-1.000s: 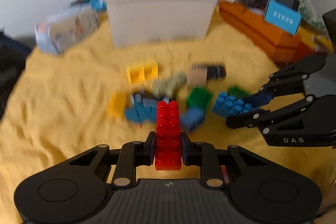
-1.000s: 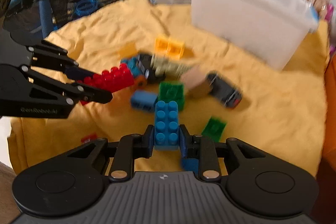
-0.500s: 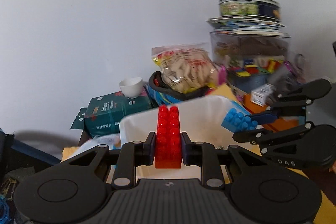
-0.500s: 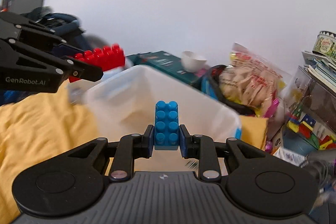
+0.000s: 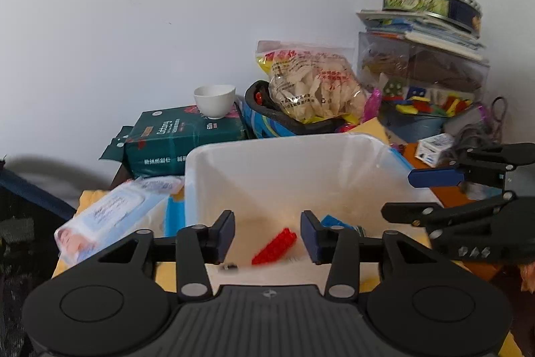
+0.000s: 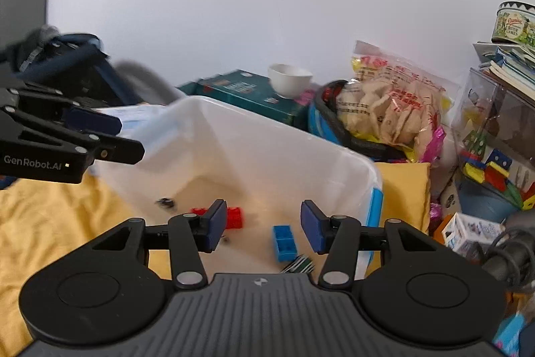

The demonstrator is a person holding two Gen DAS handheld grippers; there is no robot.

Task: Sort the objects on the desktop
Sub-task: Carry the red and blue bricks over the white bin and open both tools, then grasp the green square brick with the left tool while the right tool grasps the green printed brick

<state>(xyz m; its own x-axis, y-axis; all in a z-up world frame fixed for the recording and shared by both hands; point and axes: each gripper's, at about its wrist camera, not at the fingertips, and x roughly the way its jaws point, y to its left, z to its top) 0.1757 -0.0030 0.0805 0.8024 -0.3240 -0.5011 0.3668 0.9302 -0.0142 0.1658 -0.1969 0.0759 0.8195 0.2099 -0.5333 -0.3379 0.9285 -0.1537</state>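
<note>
Below both spread jaws, red brick (image 5: pixel 274 246) and blue brick (image 6: pixel 284 242) lie in bin (image 5: pixel 254 156).

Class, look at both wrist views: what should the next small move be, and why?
Probably lift both grippers away from the white bin. The left gripper and right gripper are open and empty, while the red brick and blue brick lie inside.

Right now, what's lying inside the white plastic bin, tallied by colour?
Red studded plastic brick: 1
Blue studded plastic brick: 1
Small dark wheel-like piece: 1
Green striped piece, partly hidden: 1
Total: 4 in the white plastic bin
</note>
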